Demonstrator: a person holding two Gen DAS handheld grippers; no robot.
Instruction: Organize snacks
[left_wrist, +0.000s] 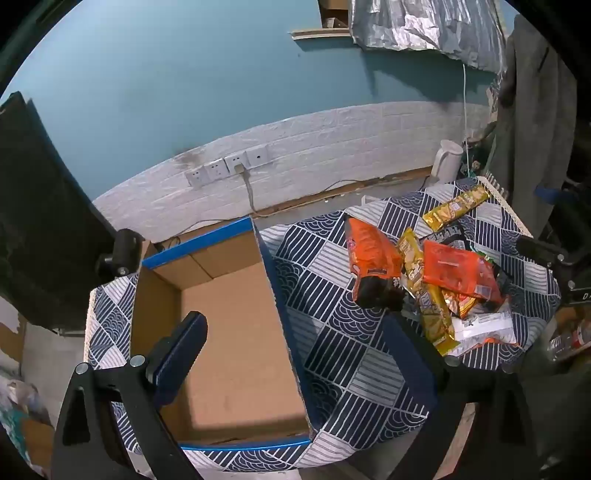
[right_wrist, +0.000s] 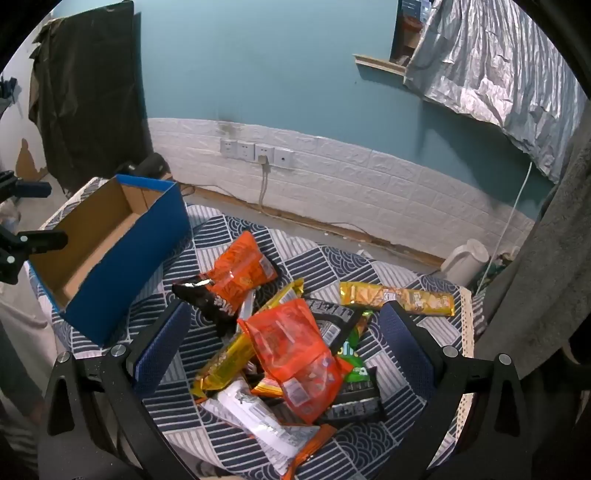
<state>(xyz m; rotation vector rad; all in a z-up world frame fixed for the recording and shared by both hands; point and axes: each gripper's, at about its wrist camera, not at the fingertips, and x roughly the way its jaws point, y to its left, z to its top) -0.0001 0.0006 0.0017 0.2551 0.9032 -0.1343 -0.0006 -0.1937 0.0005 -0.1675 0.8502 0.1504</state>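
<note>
Right gripper (right_wrist: 284, 339): jaws wide, empty, above the pile (right_wrist: 291, 354).
Left gripper (left_wrist: 295, 347): wide, empty, over the box (left_wrist: 236, 332).
My pick: top orange bag (right_wrist: 295, 354); I'd pinch one edge only.

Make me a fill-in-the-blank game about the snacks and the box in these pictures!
1. The cardboard box is ____ on the outside.
2. Inside, the box has ____ snacks in it.
3. The snack pile lies on a patterned ____.
4. The right gripper hangs over the pile with its jaws ____; the left gripper reaches over the box.

Missing words: blue; no; tablecloth; open
</note>
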